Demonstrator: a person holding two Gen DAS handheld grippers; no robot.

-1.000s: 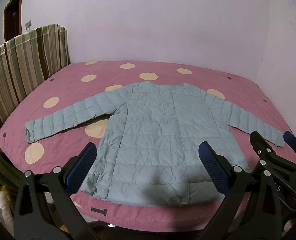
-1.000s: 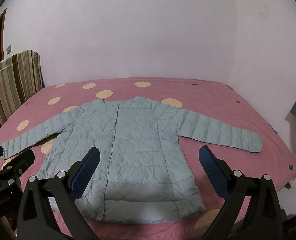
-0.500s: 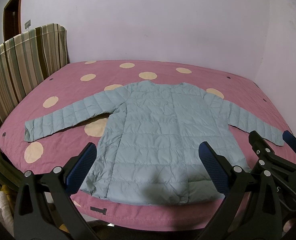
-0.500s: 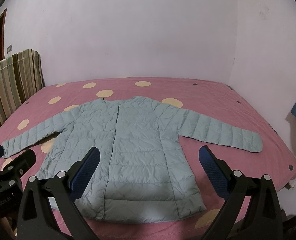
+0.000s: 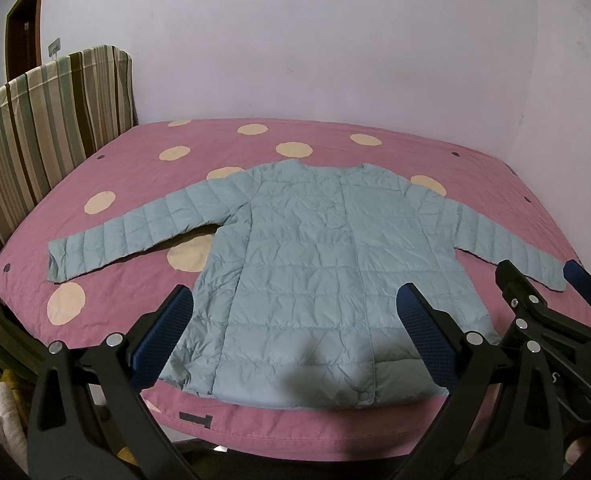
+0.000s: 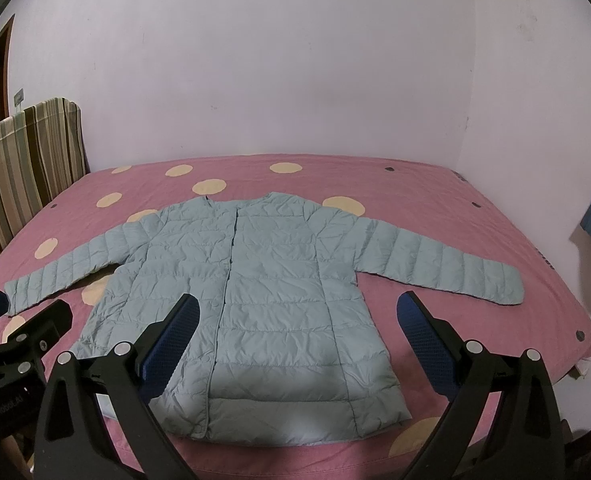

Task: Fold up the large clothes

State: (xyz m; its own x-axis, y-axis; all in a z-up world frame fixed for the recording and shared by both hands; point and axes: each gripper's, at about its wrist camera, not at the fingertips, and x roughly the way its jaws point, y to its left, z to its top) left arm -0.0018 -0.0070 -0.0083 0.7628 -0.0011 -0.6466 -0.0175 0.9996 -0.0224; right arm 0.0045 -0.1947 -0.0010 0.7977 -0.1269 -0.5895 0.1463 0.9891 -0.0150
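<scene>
jacket (image 5: 319, 276) flat at 12 o'clock, past both grippers | left gripper (image 5: 295, 334), right gripper (image 6: 299, 332) wide apart, empty | pale-blue, quilted, sleeves spread

Pink dotted bedspread (image 5: 135, 168) — striped headboard (image 5: 35, 128), lilac wall (image 6: 255, 60) behind.

The right tool (image 5: 543, 300) hides the jacket (image 5: 327, 280) cuff.
</scene>
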